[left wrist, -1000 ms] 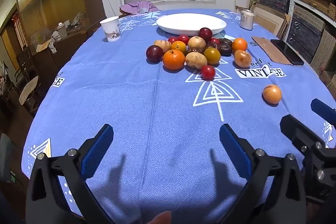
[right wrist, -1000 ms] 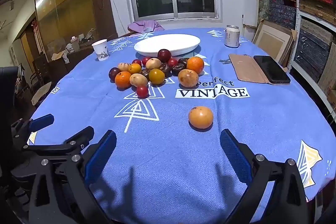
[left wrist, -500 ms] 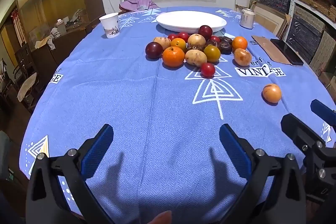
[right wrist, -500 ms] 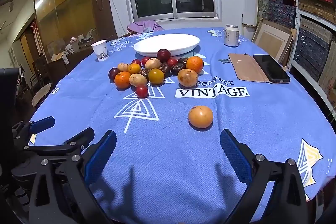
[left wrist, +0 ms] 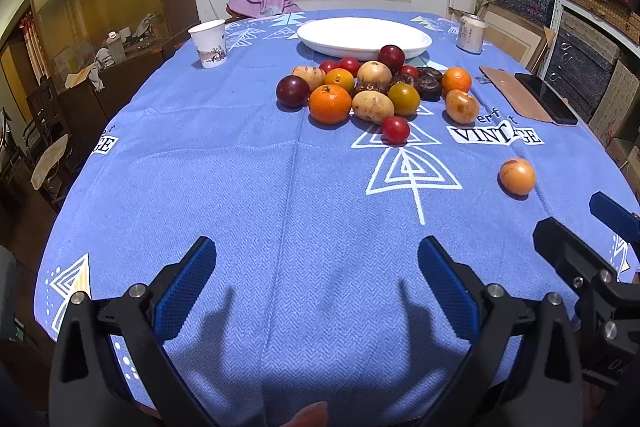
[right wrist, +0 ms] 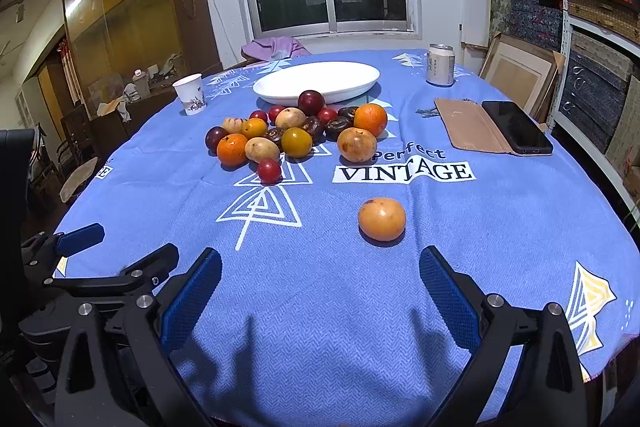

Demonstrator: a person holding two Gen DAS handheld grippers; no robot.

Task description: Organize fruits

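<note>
Hovering grippers [left wrist: 316, 263] (2, agape), fruit [right wrist: 382, 219]

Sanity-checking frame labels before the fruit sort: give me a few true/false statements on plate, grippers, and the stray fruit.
1. The white plate holds no fruit. True.
2. The left gripper is shut on a fruit. False: it is open and holds nothing.
3. One orange fruit lies apart from the fruit pile, nearer the right gripper. True.
4. The phone lies on the plate. False: it rests on a brown case beside the pile.
5. The paper cup lies tipped over. False: it stands upright.
</note>
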